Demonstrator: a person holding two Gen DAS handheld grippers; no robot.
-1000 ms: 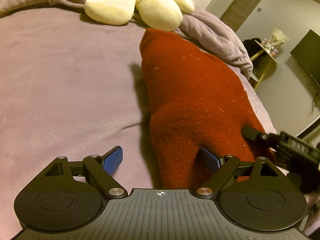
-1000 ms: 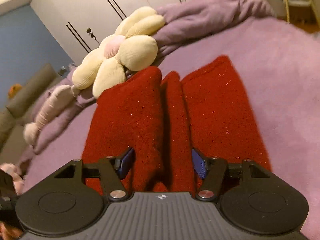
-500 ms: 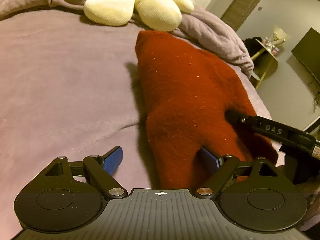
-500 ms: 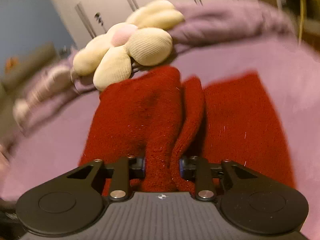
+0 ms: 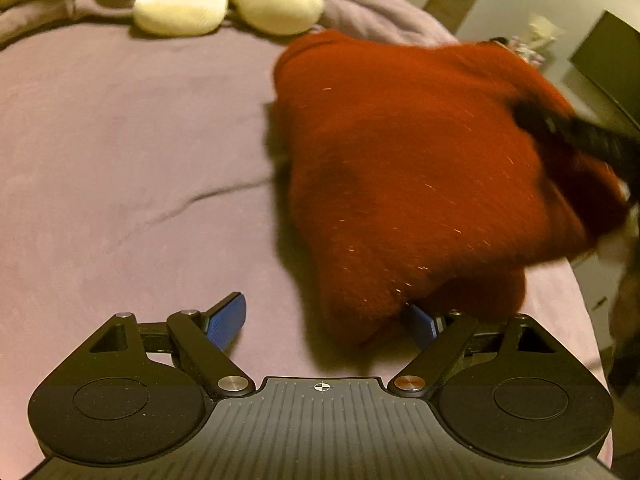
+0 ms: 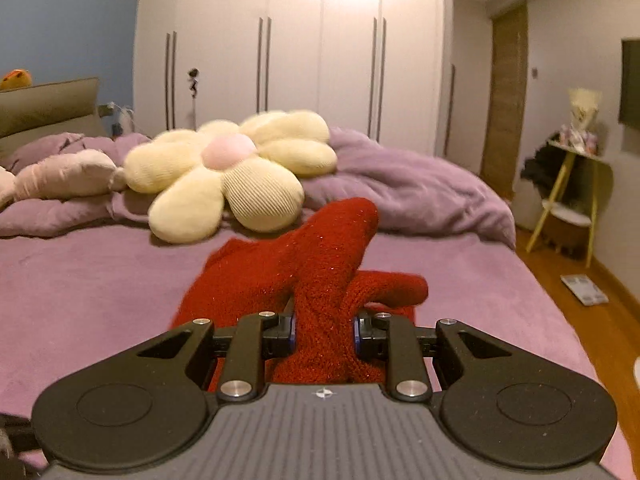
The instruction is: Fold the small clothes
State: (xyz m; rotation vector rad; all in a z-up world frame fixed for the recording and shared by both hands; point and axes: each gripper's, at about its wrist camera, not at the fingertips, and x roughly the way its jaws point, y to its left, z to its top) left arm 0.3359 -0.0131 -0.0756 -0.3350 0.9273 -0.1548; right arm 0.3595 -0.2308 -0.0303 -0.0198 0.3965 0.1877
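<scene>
Red knit (image 6: 320, 276) clamped in right tongs (image 6: 323, 334), flower cushion (image 6: 232, 172) beyond; left tongs (image 5: 322, 320) apart.

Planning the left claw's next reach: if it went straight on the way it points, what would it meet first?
Probably the red garment: its near edge already lies between the open left claw fingers, though depth is unclear.

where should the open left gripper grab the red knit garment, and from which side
Probably the near bunched corner of the red knit garment, hanging beside the left gripper. Come from the bare bedspread side, since the right gripper already pinches the far fold.
</scene>
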